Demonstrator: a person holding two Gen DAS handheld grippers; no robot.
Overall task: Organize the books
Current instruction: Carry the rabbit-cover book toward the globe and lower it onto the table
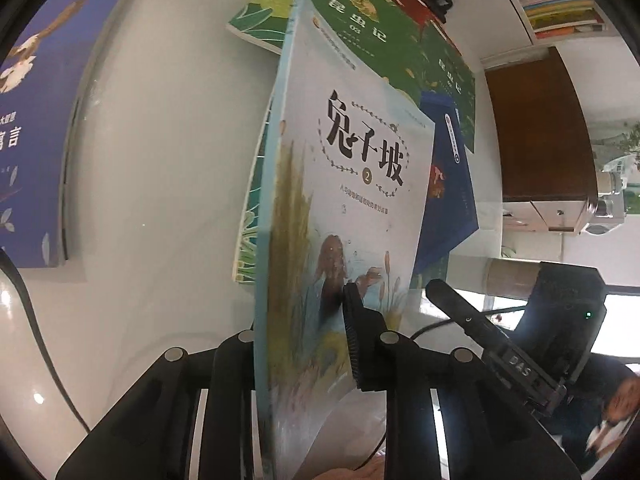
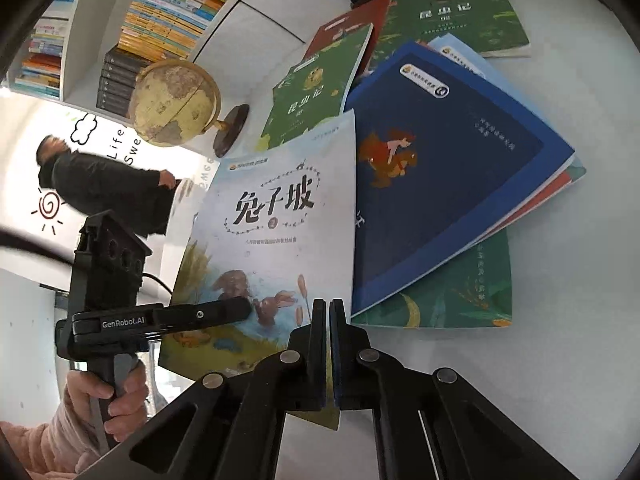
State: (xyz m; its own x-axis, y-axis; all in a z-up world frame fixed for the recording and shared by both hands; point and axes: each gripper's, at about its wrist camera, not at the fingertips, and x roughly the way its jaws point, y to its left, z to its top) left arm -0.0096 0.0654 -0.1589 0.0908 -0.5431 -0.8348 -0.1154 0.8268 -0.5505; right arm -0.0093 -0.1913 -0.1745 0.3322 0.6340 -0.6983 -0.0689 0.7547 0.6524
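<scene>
Book [image 1: 340, 208] stands lifted off the counter [image 1: 160, 160], pinched by the left tongs [image 1: 304, 344] at its lower edge; right tongs [image 2: 329, 352] are pressed together, empty, beside the pile [image 2: 448, 168].

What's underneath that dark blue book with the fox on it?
Under the dark blue book lies a stack: a light blue cover, a red one, then a green book at the bottom. Only their edges show; their titles and the table beneath are covered.
</scene>
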